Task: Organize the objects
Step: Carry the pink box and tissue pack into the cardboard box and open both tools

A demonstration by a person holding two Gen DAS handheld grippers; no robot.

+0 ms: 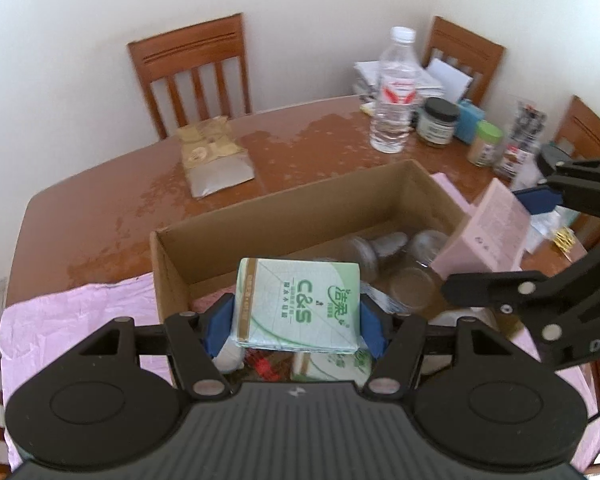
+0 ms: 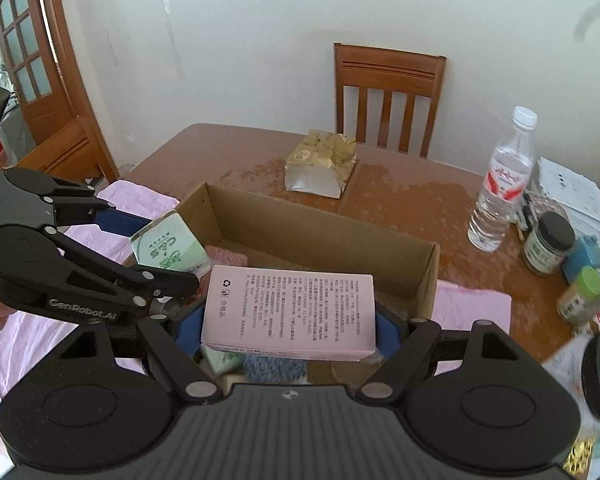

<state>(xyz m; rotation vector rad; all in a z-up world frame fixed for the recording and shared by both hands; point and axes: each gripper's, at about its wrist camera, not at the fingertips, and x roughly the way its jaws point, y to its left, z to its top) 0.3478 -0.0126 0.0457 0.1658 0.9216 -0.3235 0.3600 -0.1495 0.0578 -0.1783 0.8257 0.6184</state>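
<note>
Item 1. Green-and-white soft tissue pack (image 1: 298, 304), printed "C&S". Clamped flat between the blue pads of the left hand-held gripper (image 1: 296, 318), one pad on each short side. It hangs above the near end of the open brown cardboard box (image 1: 284, 208), apart from the contents below, apparently poised for lowering in.

Item 2. Pale pink rectangular carton (image 2: 288, 312), printed face up. Clamped across its width by the right hand-held gripper (image 2: 288, 328), centred between the pads, over the same box, just right of the tissue pack; probably bound for the same box.

Item 3. Box contents: clear glass jars (image 1: 412, 264), a second tissue pack (image 1: 332, 364); the remainder is too obscured to list.

Item 4. Reddish-brown wooden counter (image 1: 300, 144), carrying the box on a pink cloth (image 1: 72, 316). A gold foil packet (image 1: 212, 156) and a clear plastic water bottle (image 1: 394, 92) stand well apart from both grippers.
</note>
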